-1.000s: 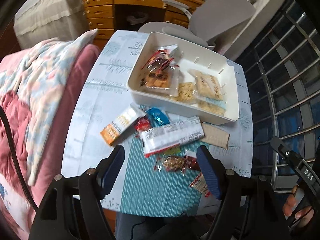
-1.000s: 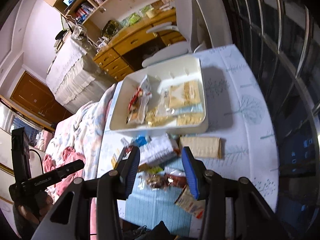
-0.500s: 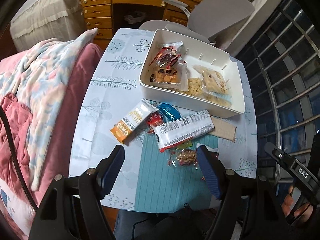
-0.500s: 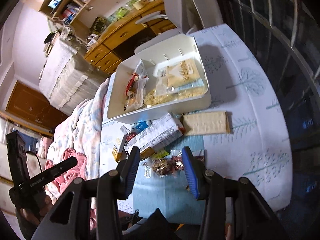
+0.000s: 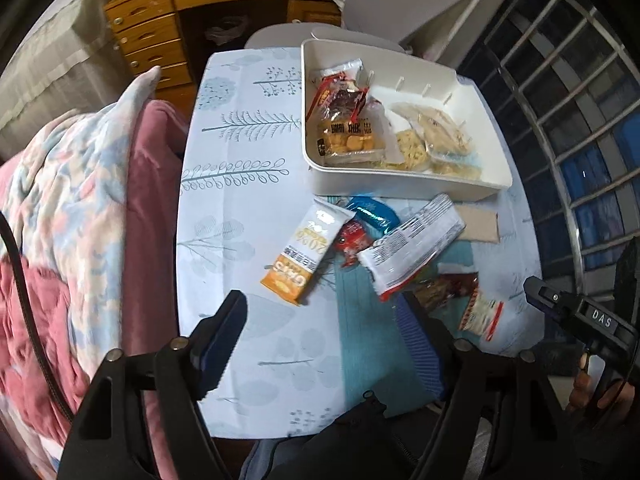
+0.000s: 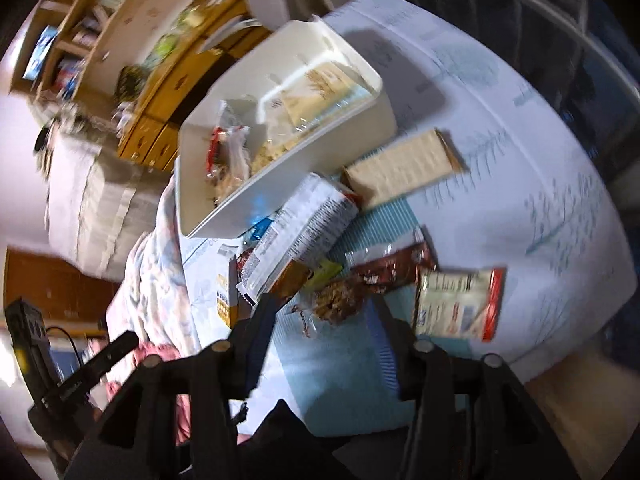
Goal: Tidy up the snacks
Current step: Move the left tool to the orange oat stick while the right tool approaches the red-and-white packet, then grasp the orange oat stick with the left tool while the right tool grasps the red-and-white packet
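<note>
We look down on a desk (image 5: 240, 200) under a white cloth printed with grey-blue trees, a teal striped mat (image 5: 360, 340) laid over its near part. Our left gripper (image 5: 320, 332) hangs above the near edge, its blue-padded fingers (image 5: 224, 332) spread apart and just widened further, nothing between them. Our right gripper (image 6: 320, 320), seen in the blurred right wrist view, hovers over the mat with its fingers likewise parted and just opened wider; a clear packet of nut clusters (image 6: 336, 300) lies on the mat just ahead of them, untouched.

Loose snacks crowd the middle of the desk: an orange-and-white wrapped bar (image 5: 304, 256), a small red sachet (image 5: 352, 240), a blue foil sweet (image 5: 372, 212), a long white printed-label packet (image 5: 412, 248) lying over the others, a dark brown wrapper (image 6: 392, 268), a white pouch with a red edge (image 6: 460, 304), and a flat pale cracker pack (image 6: 400, 172) touching the container's near wall.

Behind them stands a white rectangular plastic container (image 5: 400, 184), holding a clear bag of orange biscuits (image 5: 348, 136) and pale cracker packs (image 5: 436, 132).

To the left, a pink-and-floral quilt (image 5: 72, 200) on a bed presses against the desk's edge. Beyond sit a grey office chair (image 5: 400, 0) and a wooden chest with drawers (image 5: 160, 32). Barred dark windows (image 5: 580, 120) close the right side.
</note>
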The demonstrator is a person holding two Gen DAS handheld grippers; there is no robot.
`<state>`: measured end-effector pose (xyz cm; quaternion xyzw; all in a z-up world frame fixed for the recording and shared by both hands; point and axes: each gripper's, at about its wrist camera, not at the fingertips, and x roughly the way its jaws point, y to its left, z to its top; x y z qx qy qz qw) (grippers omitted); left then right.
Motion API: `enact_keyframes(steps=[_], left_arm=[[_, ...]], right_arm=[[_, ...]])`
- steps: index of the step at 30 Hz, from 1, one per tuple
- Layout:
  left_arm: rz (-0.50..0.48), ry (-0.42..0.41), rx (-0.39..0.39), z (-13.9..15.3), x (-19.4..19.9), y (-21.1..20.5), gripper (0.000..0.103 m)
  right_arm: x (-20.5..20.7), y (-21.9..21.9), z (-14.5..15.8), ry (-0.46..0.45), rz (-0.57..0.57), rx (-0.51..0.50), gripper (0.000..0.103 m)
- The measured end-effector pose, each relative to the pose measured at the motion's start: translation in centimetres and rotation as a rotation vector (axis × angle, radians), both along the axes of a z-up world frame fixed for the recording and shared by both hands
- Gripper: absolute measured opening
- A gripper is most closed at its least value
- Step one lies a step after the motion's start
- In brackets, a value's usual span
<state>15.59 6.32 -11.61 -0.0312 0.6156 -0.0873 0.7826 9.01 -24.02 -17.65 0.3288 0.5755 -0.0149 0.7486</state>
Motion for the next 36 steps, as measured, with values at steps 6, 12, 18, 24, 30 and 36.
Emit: enact_keyframes(steps=[6,12,18,24,30,36], left_arm=[[-0.117,-0.015,0.047,-1.4,1.7,0.8,0.081],[-0.205,-0.019,0.07,-3.4,2.9,1.1,0.081],[-0.245,-0.018,0.081,-5.8,4.0,0.8,0.081],[-0.265,0.011,0.107,-8.1,5.1,-0.2,0.081],[-0.262,0.081,0.171,-11.2,5.9,-1.1,0.081],[-0.276,0.141,0.219,-14.0,6.3,-2.0,0.081]], right_arm=[[-1.0,0.2,-1.9,0.082,-0.181,0.055,0.056],[-2.7,-0.9,-3.7,0.171,-0.406,0.14,0.063],[-5.5,-3.0,-6.5,0.298,-0.648,0.227,0.065],[-7.3,-5.3,-8.9,0.377,-0.849,0.288,0.065],[-8.4,-7.1,-11.3,0.433,-1.004,0.376,0.065],[-8.8,-7.8,-12.6,0.497,-1.106,0.406,0.065]])
